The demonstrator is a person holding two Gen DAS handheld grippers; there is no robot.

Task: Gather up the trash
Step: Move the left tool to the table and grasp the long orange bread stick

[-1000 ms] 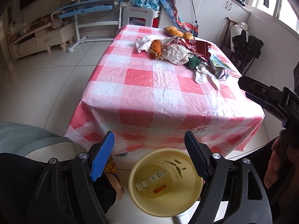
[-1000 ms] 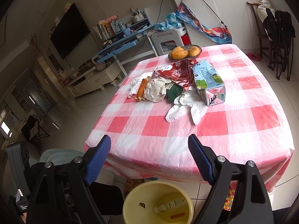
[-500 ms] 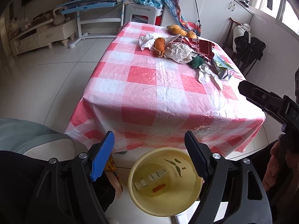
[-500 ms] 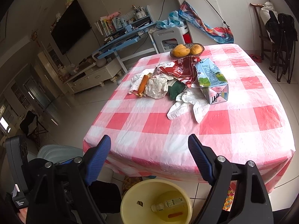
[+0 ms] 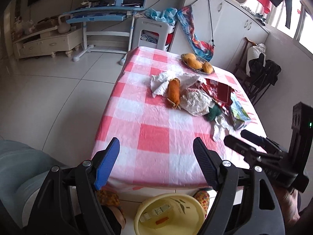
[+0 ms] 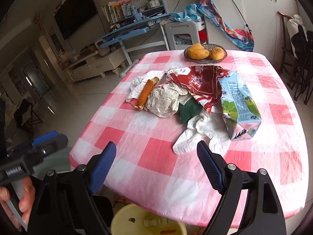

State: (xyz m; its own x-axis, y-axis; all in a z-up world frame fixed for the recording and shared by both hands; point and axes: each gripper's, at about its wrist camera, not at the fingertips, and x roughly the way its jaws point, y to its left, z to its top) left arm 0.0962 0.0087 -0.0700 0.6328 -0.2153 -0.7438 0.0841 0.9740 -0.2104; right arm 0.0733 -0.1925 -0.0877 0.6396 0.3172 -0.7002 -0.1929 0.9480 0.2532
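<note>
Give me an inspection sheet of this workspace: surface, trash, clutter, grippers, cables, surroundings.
Surface: table under a pink-and-white checked cloth, near half bare.
Job's things: crumpled white paper, red wrapper, milk carton, white plastic bag, green cloth and an orange sausage-like piece heaped mid-table; yellow bin on the floor at the near edge, a few scraps inside.
Clutter: basket of mangoes at the far end.
Grippers: left gripper and right gripper both open, empty, above the near table edge.
Cables: black cord hanging on the cabinet.
Surroundings: blue desk, wall television, chair with dark clothes.
</note>
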